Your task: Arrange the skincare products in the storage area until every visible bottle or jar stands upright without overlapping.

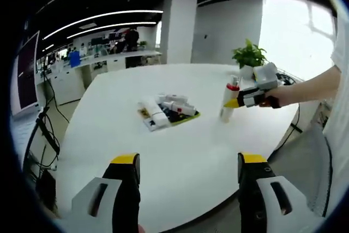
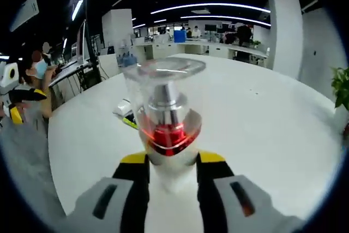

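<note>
White tabletop (image 1: 180,151), round and broad, and standing on it off to one side is the tall white pump bottle with a clear cap and red collar (image 1: 229,99), clamped by the right gripper (image 1: 235,102) which reaches in from the right of the left gripper view. In the right gripper view the yellow-tipped jaws are clenched on that bottle's body just under the red collar, the bottle (image 2: 166,118) upright between them, a grip low enough to steady it as it stands. Its base seems to meet the table, though I can't be sure. Well apart, near the middle of the table, lies the dark flat tray (image 1: 169,115) with a heap of white tubes and boxes (image 1: 174,105) lying down and overlapping, plenty left to sort. The left gripper (image 1: 188,170) hangs back at the near edge, jaws spread wide and holding nothing, ready, I'd judge, for the pile
</note>
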### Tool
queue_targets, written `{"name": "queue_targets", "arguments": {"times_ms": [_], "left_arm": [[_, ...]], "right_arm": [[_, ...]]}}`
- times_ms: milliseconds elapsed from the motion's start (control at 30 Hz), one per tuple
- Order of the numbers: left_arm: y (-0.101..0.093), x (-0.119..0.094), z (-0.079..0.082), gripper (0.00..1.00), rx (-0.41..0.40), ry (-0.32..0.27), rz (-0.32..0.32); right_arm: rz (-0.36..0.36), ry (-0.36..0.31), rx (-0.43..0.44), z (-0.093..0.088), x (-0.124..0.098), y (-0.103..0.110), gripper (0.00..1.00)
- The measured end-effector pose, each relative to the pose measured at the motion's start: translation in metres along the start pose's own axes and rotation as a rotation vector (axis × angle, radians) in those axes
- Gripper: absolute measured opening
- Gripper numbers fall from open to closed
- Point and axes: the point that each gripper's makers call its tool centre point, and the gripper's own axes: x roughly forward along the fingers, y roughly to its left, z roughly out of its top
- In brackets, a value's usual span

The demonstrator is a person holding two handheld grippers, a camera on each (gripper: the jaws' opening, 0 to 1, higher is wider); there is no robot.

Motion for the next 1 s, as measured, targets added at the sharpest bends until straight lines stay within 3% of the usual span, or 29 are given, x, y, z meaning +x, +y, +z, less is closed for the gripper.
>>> {"name": "queue_targets", "arguments": {"times_ms": [333,600,1000], "left_arm": [[0.001,0.002,0.0,0.71,-0.017,-0.001,-0.003],[0.002,0.003,0.001,0.7,-0.032,-0.015,-0.003],[0.0,0.0,0.005,0.7,-0.043,-0.049,-0.009]], "right_arm": [[0.013,0.014,-0.011,0.002,0.005,-0.005,0.33],[-0.012,0.025,0.033,-0.005,-0.001,-0.003,0.35],[-0.003,0.04,0.063,-0.024,-0.033,0.03,0.44]]}}
